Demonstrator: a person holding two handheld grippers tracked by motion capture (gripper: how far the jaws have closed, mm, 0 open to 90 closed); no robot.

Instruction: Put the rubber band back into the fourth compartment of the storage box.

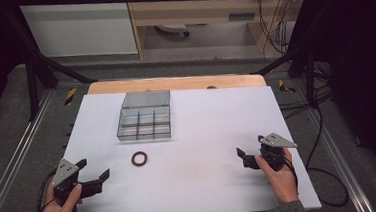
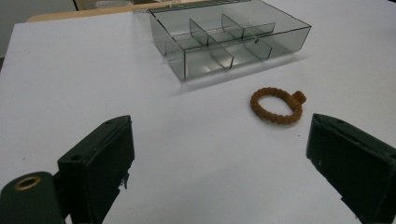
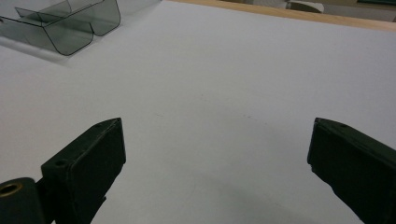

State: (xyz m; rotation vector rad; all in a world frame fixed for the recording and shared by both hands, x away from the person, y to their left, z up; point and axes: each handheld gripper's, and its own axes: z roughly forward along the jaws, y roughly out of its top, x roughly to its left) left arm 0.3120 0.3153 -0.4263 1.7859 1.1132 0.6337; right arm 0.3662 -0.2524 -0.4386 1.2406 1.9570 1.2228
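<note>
On the white table point(image 1: 191, 186), between the person and the clear box point(image 1: 143, 116), lies a small brown ring point(image 1: 139, 159). It is flat on the sheet, just in front of the box but not touching it. In the left gripper view the ring point(image 2: 276, 106) looks braided or beaded, like a cord, with a small knot or tab on its far right side. The box point(image 2: 224, 39) behind it has several compartments, and all that I can see are without content.

The left gripper point(image 1: 91, 174) is near the ring, a bit to its left and closer to the person, and its jaws stand wide apart with nothing between them. The right gripper point(image 1: 245, 158) is well apart from the ring, at the right part of the table, and its jaws are also spread wide and hold nothing.

I judge that the ring is very light and somewhat soft, so it will bend a little under pressure but not break. Its rough surface should not slip easily. Because it lies flat and is thin, the jaws must come down almost to the sheet. A good place to take hold is across one side of the band, one jaw inside the hole and one outside, or at the knot, which stands a little higher. Closing over the whole ring could fold it or push it away.
</note>
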